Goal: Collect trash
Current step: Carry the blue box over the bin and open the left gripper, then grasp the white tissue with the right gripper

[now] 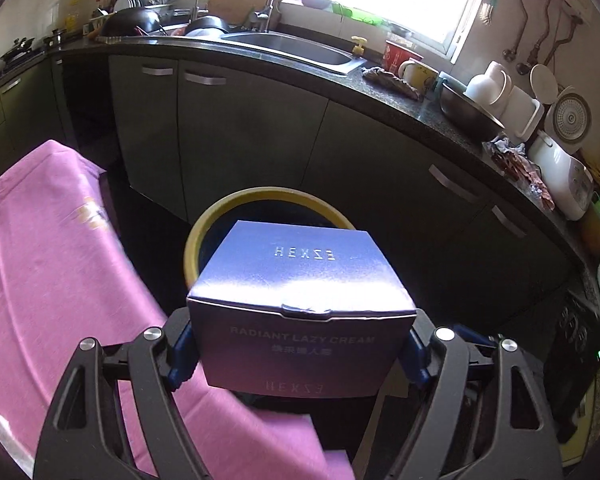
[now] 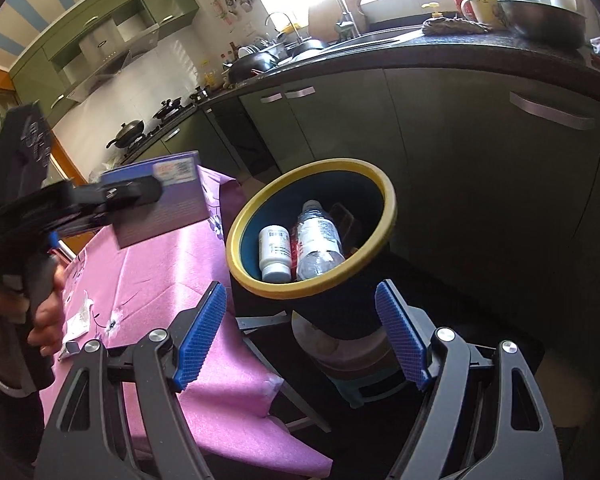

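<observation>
Cardboard filled the left wrist view: our left gripper [image 1: 300, 354] was clamped on the purple cream box [image 1: 300, 304], blue pads pressing both side walls, with the yellow-rimmed bin [image 1: 220, 210] just beyond it. To drop it well, we judged the box should be carried fully over the mouth before the jaws part — its width nearly matches the opening. The pink tablecloth [image 1: 48, 240] lay to the left.

From the right wrist, our right gripper [image 2: 300, 336] stood apart and empty, aimed at the bin, where a white pill bottle [image 2: 275, 254] and a clear plastic bottle [image 2: 318, 242] already lay. Small scraps [image 2: 78, 318] remained on the cloth — near the table's edge.
</observation>
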`<state>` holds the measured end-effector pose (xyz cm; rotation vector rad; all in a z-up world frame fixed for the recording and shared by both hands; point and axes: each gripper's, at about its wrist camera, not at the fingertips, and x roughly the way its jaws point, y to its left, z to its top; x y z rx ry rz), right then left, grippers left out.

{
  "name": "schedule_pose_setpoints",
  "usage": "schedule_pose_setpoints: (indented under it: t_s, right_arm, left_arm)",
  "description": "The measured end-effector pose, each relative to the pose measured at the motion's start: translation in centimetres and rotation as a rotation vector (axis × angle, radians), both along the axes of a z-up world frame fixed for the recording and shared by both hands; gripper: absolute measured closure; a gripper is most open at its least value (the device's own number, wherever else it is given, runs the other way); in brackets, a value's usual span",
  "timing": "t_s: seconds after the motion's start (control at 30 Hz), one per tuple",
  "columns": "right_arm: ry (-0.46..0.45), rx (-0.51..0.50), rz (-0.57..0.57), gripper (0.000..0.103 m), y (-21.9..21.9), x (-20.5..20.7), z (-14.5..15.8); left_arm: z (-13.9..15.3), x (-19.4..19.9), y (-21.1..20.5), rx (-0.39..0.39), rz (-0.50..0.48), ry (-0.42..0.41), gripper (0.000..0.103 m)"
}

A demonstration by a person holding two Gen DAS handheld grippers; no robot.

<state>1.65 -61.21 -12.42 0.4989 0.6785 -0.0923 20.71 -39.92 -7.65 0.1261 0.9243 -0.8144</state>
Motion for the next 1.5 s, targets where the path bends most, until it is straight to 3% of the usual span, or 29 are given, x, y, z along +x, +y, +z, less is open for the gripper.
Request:
schedule_pose_setpoints:
  t_s: [0.27,0.33,0.43,0.6,0.8,1.0,1.17,1.3,1.5]
  right_arm:
    - [0.029,0.033,-0.035,0.026,-1.7,-0.6,-1.4]
    - [0.029,0.033,-0.032,0.026,-1.4,-0.9,-1.4]
    - [0.023,0.034,-0.028,0.026,-1.3,-0.8,-1.2]
    - [0.020,0.029,-0.001,0.026,-0.7,0.2,-1.0]
    - [0.025,0.010,0.077,0.026,1.9,1.9,-0.6]
    - [0.043,-0.013,0.225,0.025,7.1,4.5,-0.4]
    - [0.038,-0.027,0.424,0.026,13.9,7.5,0.2]
    - [0.026,-0.062,0.580,0.026,20.7,10.2,0.8]
    - [0.041,-0.164,0.759,0.026,31.3,14.9,1.3]
  left_arm:
    - [-5.5,5.1,-8.8,0.062,-0.020,0.070,0.025]
    - [-6.2,5.4,-8.8,0.085,-0.007,0.085,0.023]
    - [-5.1,4.4,-6.9,0.057,-0.005,0.077,0.020]
    - [-1.3,1.1,-0.3,0.000,0.027,-0.001,0.013]
    - [1.6,-4.1,10.9,-0.075,0.114,-0.042,0.012]
    - [2.9,-8.7,23.4,-0.099,0.302,-0.096,0.011]
    - [3.2,-11.8,32.4,-0.072,0.494,-0.148,0.010]
    - [2.5,-13.6,38.0,-0.068,0.611,-0.141,0.009]
    - [1.4,-15.6,41.6,-0.082,0.694,-0.131,0.009]
